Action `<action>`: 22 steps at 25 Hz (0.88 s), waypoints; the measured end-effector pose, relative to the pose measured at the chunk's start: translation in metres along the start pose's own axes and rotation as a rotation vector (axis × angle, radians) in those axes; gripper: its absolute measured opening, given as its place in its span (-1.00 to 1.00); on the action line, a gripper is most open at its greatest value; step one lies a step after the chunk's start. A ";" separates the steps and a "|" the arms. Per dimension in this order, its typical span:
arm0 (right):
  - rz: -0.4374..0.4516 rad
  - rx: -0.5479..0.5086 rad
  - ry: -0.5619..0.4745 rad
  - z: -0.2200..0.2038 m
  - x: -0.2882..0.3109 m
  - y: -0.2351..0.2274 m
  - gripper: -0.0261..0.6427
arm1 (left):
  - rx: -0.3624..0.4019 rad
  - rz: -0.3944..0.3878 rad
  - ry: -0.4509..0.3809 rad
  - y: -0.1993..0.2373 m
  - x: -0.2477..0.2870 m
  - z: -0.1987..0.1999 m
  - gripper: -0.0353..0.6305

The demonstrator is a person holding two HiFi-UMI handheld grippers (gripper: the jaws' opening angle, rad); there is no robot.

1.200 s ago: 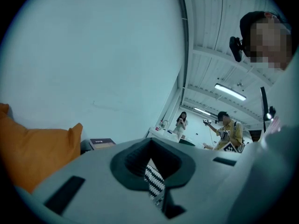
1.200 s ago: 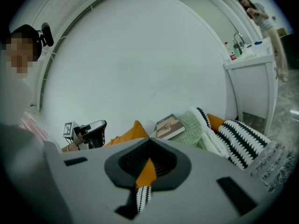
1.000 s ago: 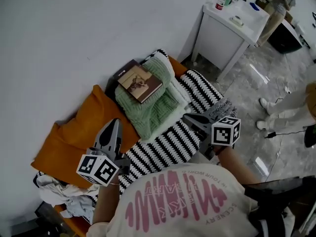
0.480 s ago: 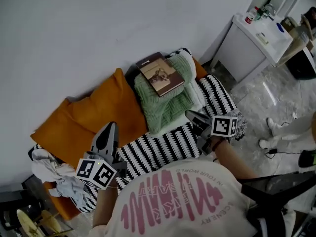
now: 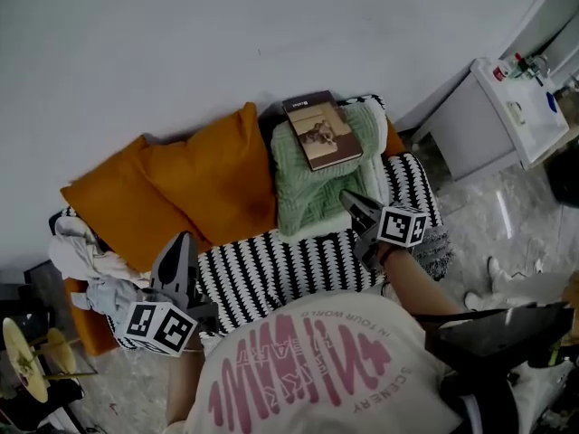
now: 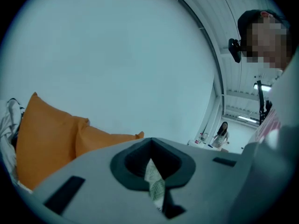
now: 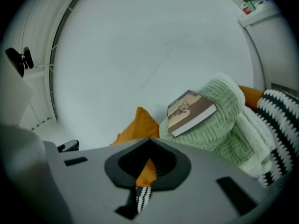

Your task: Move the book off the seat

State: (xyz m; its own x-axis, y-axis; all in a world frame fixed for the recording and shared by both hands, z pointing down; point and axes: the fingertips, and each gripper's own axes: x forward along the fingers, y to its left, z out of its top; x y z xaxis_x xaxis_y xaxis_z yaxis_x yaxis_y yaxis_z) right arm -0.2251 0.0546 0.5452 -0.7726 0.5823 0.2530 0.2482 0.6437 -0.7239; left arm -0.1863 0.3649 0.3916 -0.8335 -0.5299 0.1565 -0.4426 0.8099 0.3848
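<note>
The person's pale T-shirt (image 5: 308, 378) carries pink print, upside down from where I stand. Small words "IN YOUR WORLD" run along one curve and "SCENERY" along another. The big stretched letters between them I can't make out. The book (image 5: 322, 130) has a small pale mark at one corner of its cover, too tiny to read.

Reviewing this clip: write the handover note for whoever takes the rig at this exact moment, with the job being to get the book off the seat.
Left gripper: shut, empty, near the orange cushions.
Right gripper: shut, empty, pointing toward the folded green blanket, not touching the book.
Book: lies flat on top of the blanket, at the back of the seat by the wall.
Done: nothing yet; the book is untouched.
Left: open a gripper, probably the nearer right one, grip the book and set it down off the seat.
</note>
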 end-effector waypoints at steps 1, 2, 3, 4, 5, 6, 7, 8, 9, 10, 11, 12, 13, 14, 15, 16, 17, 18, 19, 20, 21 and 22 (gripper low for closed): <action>0.020 0.039 -0.005 0.000 0.002 -0.004 -0.89 | 0.001 0.022 -0.007 0.000 -0.006 0.000 -0.87; 0.037 0.086 -0.010 0.000 0.004 -0.008 -0.89 | 0.001 0.046 -0.013 -0.001 -0.013 0.000 -0.87; 0.047 0.130 -0.015 0.001 0.006 -0.014 -0.89 | -0.001 0.072 -0.019 -0.001 -0.020 0.000 -0.87; 0.046 0.161 -0.023 0.004 0.008 -0.021 -0.89 | -0.003 0.100 -0.024 -0.002 -0.028 -0.001 -0.87; 0.038 0.179 -0.033 0.008 0.010 -0.029 -0.89 | -0.005 0.129 -0.027 -0.002 -0.037 -0.003 -0.87; 0.035 0.201 -0.044 0.011 0.013 -0.036 -0.89 | -0.007 0.161 -0.029 -0.001 -0.046 -0.004 -0.87; 0.046 0.240 -0.054 0.011 0.017 -0.042 -0.89 | -0.009 0.195 -0.031 0.000 -0.056 -0.005 -0.87; 0.060 0.280 -0.062 0.010 0.021 -0.047 -0.88 | -0.012 0.230 -0.035 0.002 -0.067 -0.006 -0.87; 0.067 0.305 -0.065 0.008 0.026 -0.051 -0.88 | -0.018 0.264 -0.044 0.004 -0.078 -0.005 -0.87; 0.070 0.324 -0.067 0.006 0.030 -0.056 -0.88 | -0.023 0.298 -0.057 0.006 -0.088 -0.004 -0.87; 0.075 0.345 -0.070 0.006 0.035 -0.060 -0.86 | -0.026 0.329 -0.073 0.006 -0.099 -0.001 -0.87; 0.083 0.375 -0.076 0.006 0.039 -0.065 -0.77 | -0.024 0.357 -0.087 0.006 -0.107 0.002 -0.87; 0.093 0.411 -0.086 0.007 0.043 -0.069 -0.64 | -0.017 0.380 -0.097 0.006 -0.115 0.004 -0.87; 0.100 0.447 -0.097 0.009 0.046 -0.073 -0.49 | -0.008 0.399 -0.103 0.005 -0.120 0.007 -0.87; 0.101 0.474 -0.106 0.011 0.049 -0.078 -0.41 | 0.000 0.414 -0.105 0.003 -0.123 0.008 -0.87; 0.095 0.491 -0.113 0.013 0.052 -0.083 -0.38 | 0.004 0.426 -0.106 0.002 -0.126 0.008 -0.87; 0.086 0.501 -0.119 0.015 0.055 -0.088 -0.35 | 0.005 0.436 -0.105 0.000 -0.128 0.007 -0.87; 0.080 0.512 -0.126 0.017 0.058 -0.091 -0.30 | 0.005 0.445 -0.103 -0.002 -0.131 0.005 -0.87; 0.078 0.528 -0.136 0.019 0.061 -0.094 -0.20 | 0.005 0.455 -0.102 -0.004 -0.134 0.003 -0.87; 0.077 0.550 -0.148 0.020 0.064 -0.097 -0.09 | 0.006 0.466 -0.101 -0.005 -0.137 0.001 -0.87; 0.077 0.570 -0.164 0.021 0.066 -0.100 -0.03 | 0.007 0.476 -0.103 -0.006 -0.140 -0.001 -0.87; 0.074 0.588 -0.179 0.022 0.069 -0.103 0.02 | 0.006 0.487 -0.107 -0.008 -0.143 -0.003 -0.87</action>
State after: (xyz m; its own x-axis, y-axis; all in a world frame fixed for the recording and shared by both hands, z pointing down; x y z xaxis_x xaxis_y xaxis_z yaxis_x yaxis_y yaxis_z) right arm -0.3167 0.0173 0.6228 -0.8645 0.4896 0.1134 -0.0190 0.1937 -0.9809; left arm -0.0624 0.4338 0.3691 -0.9730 -0.0617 0.2225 0.0044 0.9586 0.2848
